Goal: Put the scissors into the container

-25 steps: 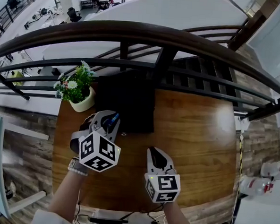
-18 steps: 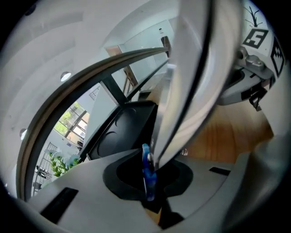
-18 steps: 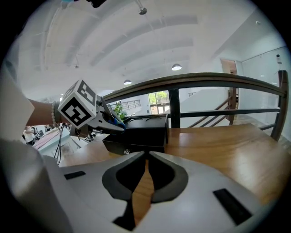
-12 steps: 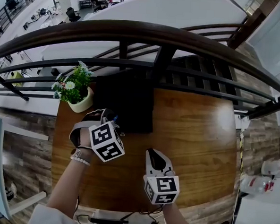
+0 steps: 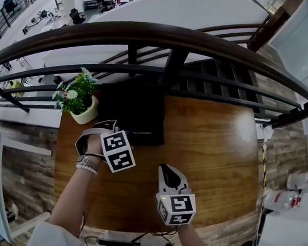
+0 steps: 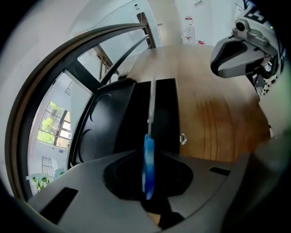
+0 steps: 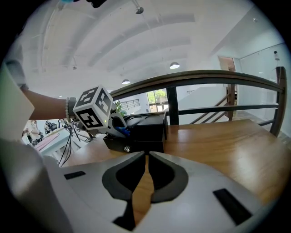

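- Scissors (image 6: 148, 164): blue handle clamped in your left gripper (image 6: 147, 154), blade tips over the container (image 7: 141, 145); release outstanding.
- Right gripper (image 7: 146, 157): jaws together, empty, near the container's front.

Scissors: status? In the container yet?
Not yet. Done: the scissors are picked up, blue handle clamped in the left tool. In hand: that tool points steeply down, blades aimed at the black container. Left: lower them in and release. The right tool is shut and empty over the table.
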`<state>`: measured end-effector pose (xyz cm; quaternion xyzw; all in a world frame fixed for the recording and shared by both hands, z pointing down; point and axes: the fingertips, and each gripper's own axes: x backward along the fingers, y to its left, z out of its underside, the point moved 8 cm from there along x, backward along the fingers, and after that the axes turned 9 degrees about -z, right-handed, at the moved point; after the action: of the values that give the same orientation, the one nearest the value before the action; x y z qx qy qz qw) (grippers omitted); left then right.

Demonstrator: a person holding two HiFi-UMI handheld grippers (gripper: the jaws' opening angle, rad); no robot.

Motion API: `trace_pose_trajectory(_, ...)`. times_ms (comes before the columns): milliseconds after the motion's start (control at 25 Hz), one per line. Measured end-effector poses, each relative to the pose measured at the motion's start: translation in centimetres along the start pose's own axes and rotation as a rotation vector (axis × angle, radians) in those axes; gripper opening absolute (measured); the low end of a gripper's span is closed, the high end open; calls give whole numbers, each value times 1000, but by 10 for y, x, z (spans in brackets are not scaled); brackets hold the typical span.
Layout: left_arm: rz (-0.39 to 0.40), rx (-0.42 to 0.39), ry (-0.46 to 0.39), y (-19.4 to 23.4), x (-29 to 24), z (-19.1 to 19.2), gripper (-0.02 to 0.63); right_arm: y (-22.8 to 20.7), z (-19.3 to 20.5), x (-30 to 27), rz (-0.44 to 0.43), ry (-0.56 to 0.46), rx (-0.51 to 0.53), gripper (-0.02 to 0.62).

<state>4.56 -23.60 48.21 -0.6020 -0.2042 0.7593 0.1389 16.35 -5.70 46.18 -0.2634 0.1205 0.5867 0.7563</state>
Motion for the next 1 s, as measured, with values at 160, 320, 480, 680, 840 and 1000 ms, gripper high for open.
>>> trace_pose_trajectory(160,15,-3,-23,-3,-1,-2,55,1,1,3,-3,-2,-4,54)
trace_pose_trajectory(320,22,7,-51,-2,-1,-5,55,0,0,6,-1,-5,-5,54)
trace_pose_trajectory(480,35,2,-58,-1,-3,-5,55,-1,0,6,2,-3,-7,54)
trace_pose_trajectory(680,63,24,-88,0,1,-4,55,-1,1,6,2,-4,-10,54)
trace_pose_trajectory(840,95,23,-113,0,5,-4,55,0,0,5,0,-5,-9,54)
trace_pose_trajectory(1000,112,34,-133,2,10,-3,78,2,-1,4,-2,-4,-5,54)
